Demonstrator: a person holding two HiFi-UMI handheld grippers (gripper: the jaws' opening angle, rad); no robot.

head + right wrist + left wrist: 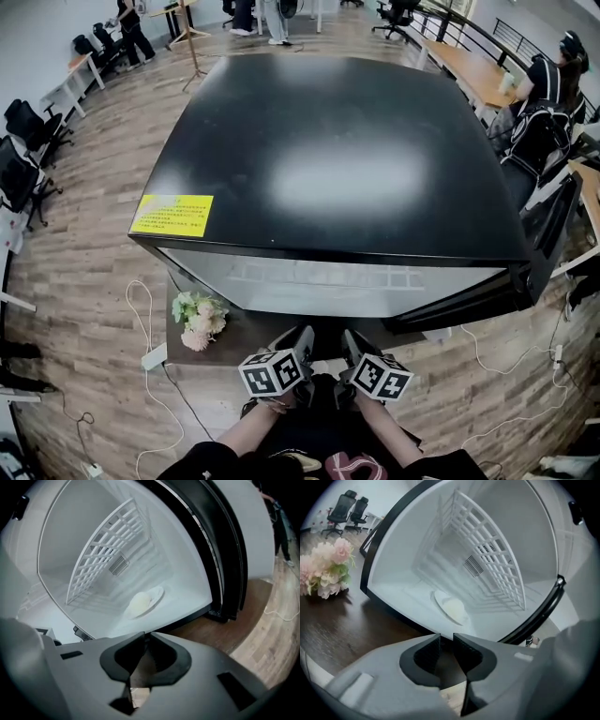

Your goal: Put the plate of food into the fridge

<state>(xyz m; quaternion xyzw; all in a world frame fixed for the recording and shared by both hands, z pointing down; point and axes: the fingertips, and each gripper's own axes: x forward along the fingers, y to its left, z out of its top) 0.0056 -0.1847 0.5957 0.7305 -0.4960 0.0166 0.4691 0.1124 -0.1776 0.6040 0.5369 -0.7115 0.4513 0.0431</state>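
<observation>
A black-topped fridge (337, 150) stands with its door (553, 234) swung open to the right. Inside, a white plate (450, 607) with a pale mound of food rests on the white floor of the compartment; the right gripper view also shows the plate (143, 601). A white wire shelf (487, 559) hangs above it. My left gripper (446, 639) is outside the fridge, in front of the opening, with a narrow gap between its jaws and nothing in it. My right gripper (146, 637) is beside it, also outside, jaws together and empty. Both the left gripper (305, 336) and the right gripper (350, 339) point at the opening.
A bunch of pink and white flowers (199, 319) lies on the dark low stand (234, 339) left of the opening. A power strip (153, 357) and cables lie on the wooden floor. Office chairs, desks and people are far off around the room.
</observation>
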